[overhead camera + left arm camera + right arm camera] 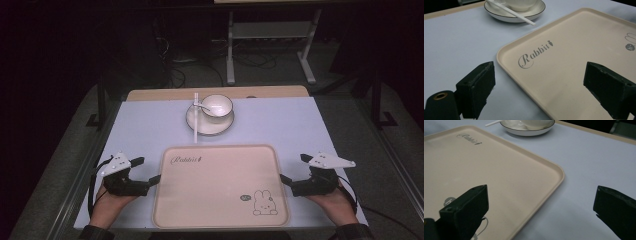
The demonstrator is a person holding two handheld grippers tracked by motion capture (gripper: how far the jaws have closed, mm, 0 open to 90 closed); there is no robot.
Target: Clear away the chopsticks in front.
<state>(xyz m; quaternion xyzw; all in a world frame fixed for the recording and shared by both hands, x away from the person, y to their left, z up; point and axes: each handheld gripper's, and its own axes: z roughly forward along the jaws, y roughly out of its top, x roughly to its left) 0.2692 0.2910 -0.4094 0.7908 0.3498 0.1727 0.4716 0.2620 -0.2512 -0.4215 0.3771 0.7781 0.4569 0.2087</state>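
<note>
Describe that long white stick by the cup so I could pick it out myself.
Start at the big beige tray and look past its far edge to the white saucer holding a cup. The stick lies across the saucer's left rim, thin, straight and plain white, unlike its round neighbours.

The room is dark, and the light falls mostly on the table (150, 125), which has a pale blue-white top. At its far edge, at 12 o'clock, a strip of light wood (150, 94) shows. The floor (280, 62) around the table is grey and looks like carpet. Behind the table, between 12 and 1 o'clock, stands a white metal frame (270, 37) with two legs and flat feet. Black cables (185, 70) lie on the floor at 11 o'clock. Dark metal posts (101, 100) stand beside the table at 9 and 3 o'clock.
</note>
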